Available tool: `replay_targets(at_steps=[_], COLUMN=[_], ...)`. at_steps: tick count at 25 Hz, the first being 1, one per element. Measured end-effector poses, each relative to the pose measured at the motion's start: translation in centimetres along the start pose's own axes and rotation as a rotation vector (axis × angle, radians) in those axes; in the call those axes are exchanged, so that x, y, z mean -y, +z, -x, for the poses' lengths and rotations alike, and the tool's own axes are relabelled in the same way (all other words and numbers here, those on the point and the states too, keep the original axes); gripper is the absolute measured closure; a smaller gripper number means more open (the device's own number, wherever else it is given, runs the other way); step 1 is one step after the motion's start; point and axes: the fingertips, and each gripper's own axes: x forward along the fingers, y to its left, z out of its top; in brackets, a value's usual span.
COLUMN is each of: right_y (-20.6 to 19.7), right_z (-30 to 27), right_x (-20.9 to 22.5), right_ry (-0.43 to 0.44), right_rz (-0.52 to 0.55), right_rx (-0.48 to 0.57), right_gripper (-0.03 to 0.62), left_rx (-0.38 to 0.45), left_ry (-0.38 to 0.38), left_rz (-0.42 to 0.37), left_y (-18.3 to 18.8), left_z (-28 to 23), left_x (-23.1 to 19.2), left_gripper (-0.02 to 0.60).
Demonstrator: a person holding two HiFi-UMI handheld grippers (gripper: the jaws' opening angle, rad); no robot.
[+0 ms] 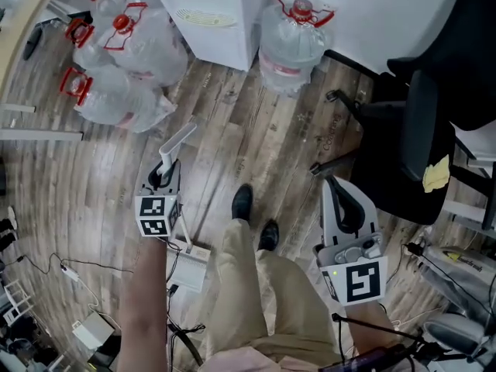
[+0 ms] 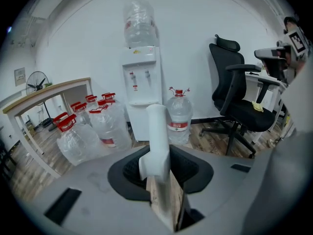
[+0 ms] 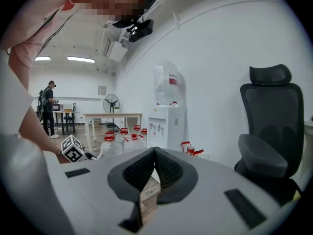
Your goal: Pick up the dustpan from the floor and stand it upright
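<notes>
My left gripper [image 1: 165, 173] is shut on the white handle of the dustpan [image 1: 179, 140], which sticks out past the jaws toward the water bottles. In the left gripper view the handle [image 2: 158, 138] stands up between the closed jaws of the left gripper [image 2: 159, 174]. A thin shaft runs down from the gripper to a white pan-like part [image 1: 189, 267] beside the person's leg; whether it touches the floor I cannot tell. My right gripper [image 1: 332, 183] hangs at the right, near the chair, shut on nothing, and in its own view the right gripper [image 3: 155, 153] holds nothing between its pads.
Several large water bottles [image 1: 124, 60] lie at the far left, another bottle [image 1: 291, 41] stands by the white dispenser [image 1: 217, 14]. A black office chair [image 1: 411, 130] is close on the right. The person's shoes [image 1: 242, 202] are in the middle. Cables and a plug box [image 1: 93, 330] lie at lower left.
</notes>
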Motion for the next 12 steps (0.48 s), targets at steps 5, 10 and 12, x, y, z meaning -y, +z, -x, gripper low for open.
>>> replay_targets(at_steps=[5, 10, 12], right_y=[2.7, 3.6, 4.0], right_z=[1.5, 3.1, 4.4], right_x=[-1.3, -2.6, -3.6], right_ry=[0.015, 0.013, 0.008], right_rz=[0.018, 0.030, 0.035], right_rx=[0.006, 0.003, 0.008], right_gripper=[0.592, 0.592, 0.592], left_rx=[0.026, 0.061, 0.078], left_ry=[-0.003, -0.008, -0.010], left_rz=[0.022, 0.014, 0.011], left_y=[0.0, 0.5, 0.5], left_z=[4.2, 6.6, 8.0], left_x=[-0.2, 0.3, 1.0], left_gripper=[0.476, 0.476, 0.477])
